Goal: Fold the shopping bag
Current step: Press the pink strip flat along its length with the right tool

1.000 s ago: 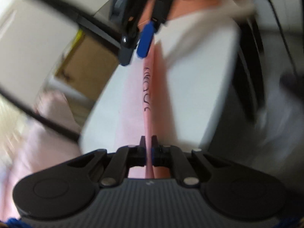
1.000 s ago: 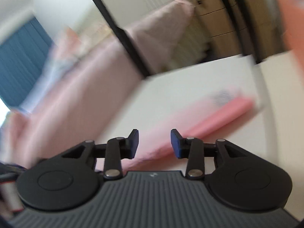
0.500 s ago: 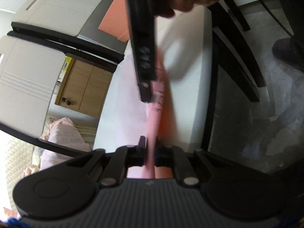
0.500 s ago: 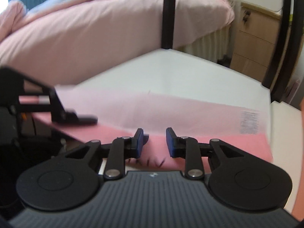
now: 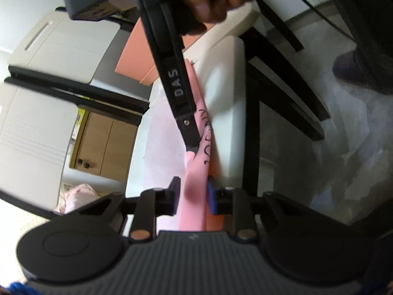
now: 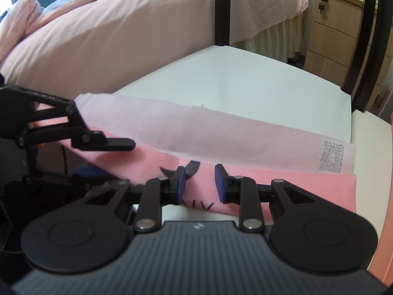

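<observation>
The pink shopping bag (image 6: 270,184) lies folded into a long strip on the white table (image 6: 245,86), with a paler flap and a QR code along its far side. My right gripper (image 6: 199,182) is open, its fingers straddling the bag's near edge over the black lettering. My left gripper (image 5: 192,194) is open around the bag's end (image 5: 196,182), which passes loosely between its fingers. The left gripper also shows at the left of the right wrist view (image 6: 108,156), and the right gripper crosses the left wrist view (image 5: 179,93) over the bag.
A bed with pink covers (image 6: 110,36) stands beyond the table. A black frame post (image 6: 222,9) and wooden drawers (image 6: 331,32) are behind. A salmon box (image 5: 140,59) sits at the table's far end. The grey floor (image 5: 331,159) lies beside the table.
My left gripper has opened and let go of the bag's end. My right gripper has swung over the bag and settled at its near edge, still open.
</observation>
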`<state>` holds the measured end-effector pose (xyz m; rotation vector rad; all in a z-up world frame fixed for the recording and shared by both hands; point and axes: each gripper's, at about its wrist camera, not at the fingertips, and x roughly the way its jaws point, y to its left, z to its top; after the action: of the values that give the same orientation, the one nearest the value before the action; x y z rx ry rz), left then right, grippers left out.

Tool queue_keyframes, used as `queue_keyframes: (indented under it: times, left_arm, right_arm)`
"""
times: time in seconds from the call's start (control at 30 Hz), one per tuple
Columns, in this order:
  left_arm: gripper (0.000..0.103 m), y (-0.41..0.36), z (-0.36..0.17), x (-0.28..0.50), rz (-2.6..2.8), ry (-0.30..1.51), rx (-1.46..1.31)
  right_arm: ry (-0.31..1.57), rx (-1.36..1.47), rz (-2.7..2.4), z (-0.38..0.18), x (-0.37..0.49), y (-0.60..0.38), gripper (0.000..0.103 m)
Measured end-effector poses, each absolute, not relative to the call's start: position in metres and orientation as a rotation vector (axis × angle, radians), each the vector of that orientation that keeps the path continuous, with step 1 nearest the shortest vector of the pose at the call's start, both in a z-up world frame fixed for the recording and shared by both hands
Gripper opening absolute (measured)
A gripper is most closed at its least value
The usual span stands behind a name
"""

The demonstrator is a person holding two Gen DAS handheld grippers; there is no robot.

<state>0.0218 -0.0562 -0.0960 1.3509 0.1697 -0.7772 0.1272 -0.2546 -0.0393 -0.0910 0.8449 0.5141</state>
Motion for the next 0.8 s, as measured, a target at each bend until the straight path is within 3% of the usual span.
queue_keyframes:
  times: [0.2,0.4,0.57,0.7,0.8]
  left_arm:
    - [0.007,-0.056,-0.083,0.031,-0.843,0.309,1.245]
    - [0.005,-0.04,-0.032,0.091,-0.955,0.722,0.721]
    - [0.004,-0.01,-0.032,0.152,-0.984,1.077,0.203]
    - [0.004,0.006,-0.045,0.177,-0.951,1.201,0.025]
    - [0.004,0.005,-0.044,0.179,-0.937,1.193,0.045]
  right_arm:
    - [0.823,-0.027,0.534,-0.033,0.114,-0.262,0.03]
    - [0.606,0.058,0.527,-0.003,0.099,-0.283,0.03]
    - [0.492,0.053,0.558,0.001,0.102,-0.285,0.031]
    - [0.541,0.015,0.606,-0.016,0.116,-0.27,0.03]
    - [0.57,-0.05,0.625,-0.032,0.125,-0.256,0.029]
